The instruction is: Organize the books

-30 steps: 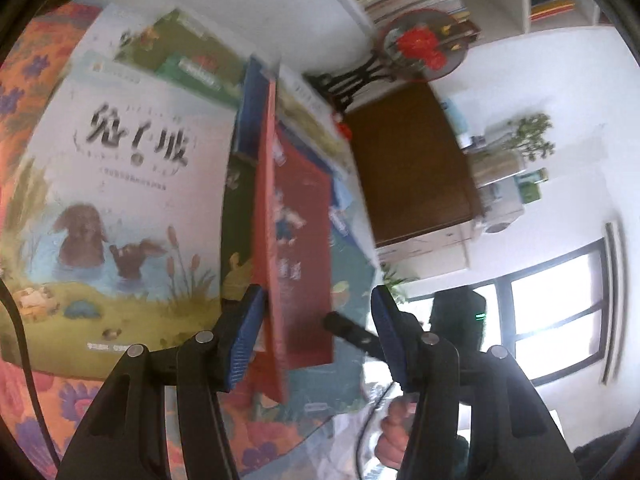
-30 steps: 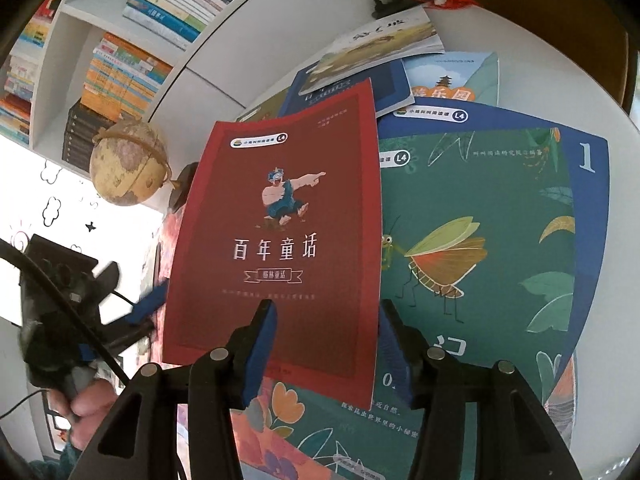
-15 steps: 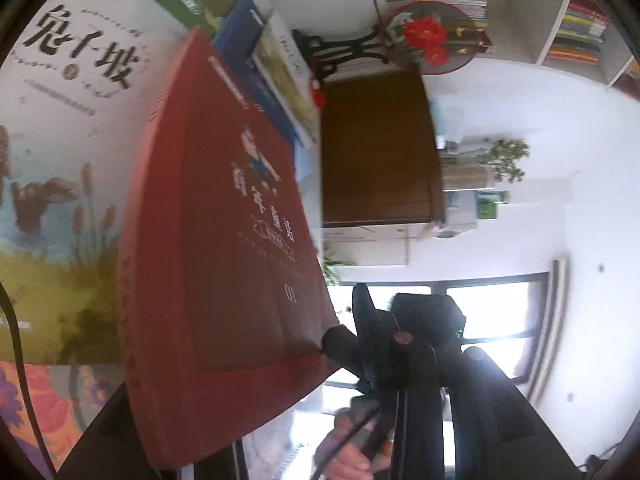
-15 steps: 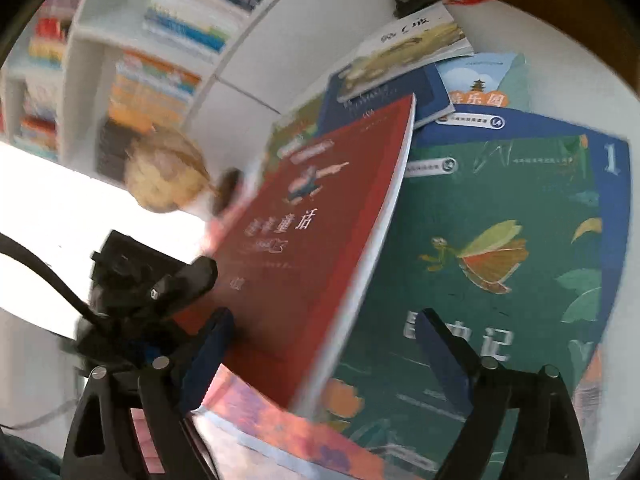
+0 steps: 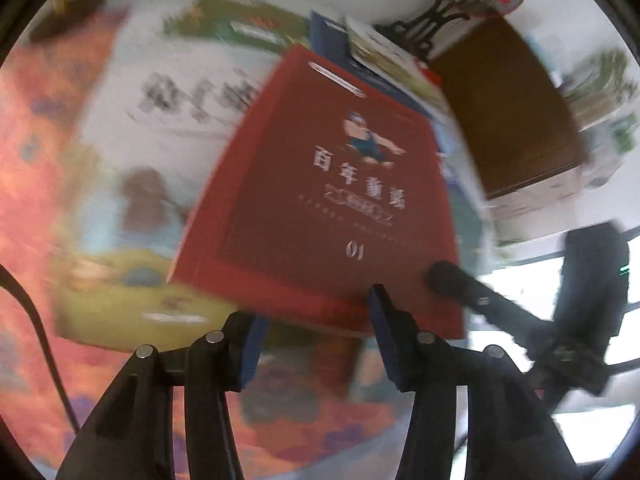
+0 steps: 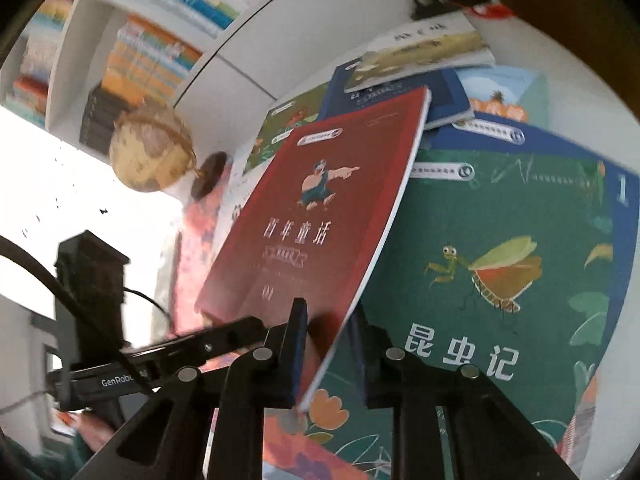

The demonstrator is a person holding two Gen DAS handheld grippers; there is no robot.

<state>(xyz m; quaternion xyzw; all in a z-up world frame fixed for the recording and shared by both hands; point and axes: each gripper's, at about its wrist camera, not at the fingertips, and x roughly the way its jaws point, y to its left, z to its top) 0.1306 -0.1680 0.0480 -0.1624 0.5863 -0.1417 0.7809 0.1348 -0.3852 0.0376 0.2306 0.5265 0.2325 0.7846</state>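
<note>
Here the red storybook (image 6: 316, 216) is lifted off the pile, tilted with one long edge up, and its lower corner sits between the blue pads of the right hand-held gripper (image 6: 326, 354), which is pressed together and pinching that corner. From the left wrist view the same book shows its cover, with a "01" near the bottom, and its near edge lies just in front of the left hand-held gripper (image 5: 316, 338). That gripper's jaws are opening; the right-hand pad reaches the book's lower edge, the other pad stands clear of it, and nothing is clamped. Under the book, a large green insect book (image 6: 500, 264) with a mantis on its cover lies flat on the surface, overlapping a dark blue book (image 6: 448, 96) and a light blue one (image 6: 508, 92) farther back. A thin picture book with a yellow field (image 6: 420, 50) rests on top of the dark blue one. To the left, a big pale picture book (image 5: 132, 152), blurred, lies on an orange floral cloth (image 5: 28, 184). Beyond the pile stand a globe (image 6: 152, 152) and white shelves (image 6: 132, 40) filled with books.
</note>
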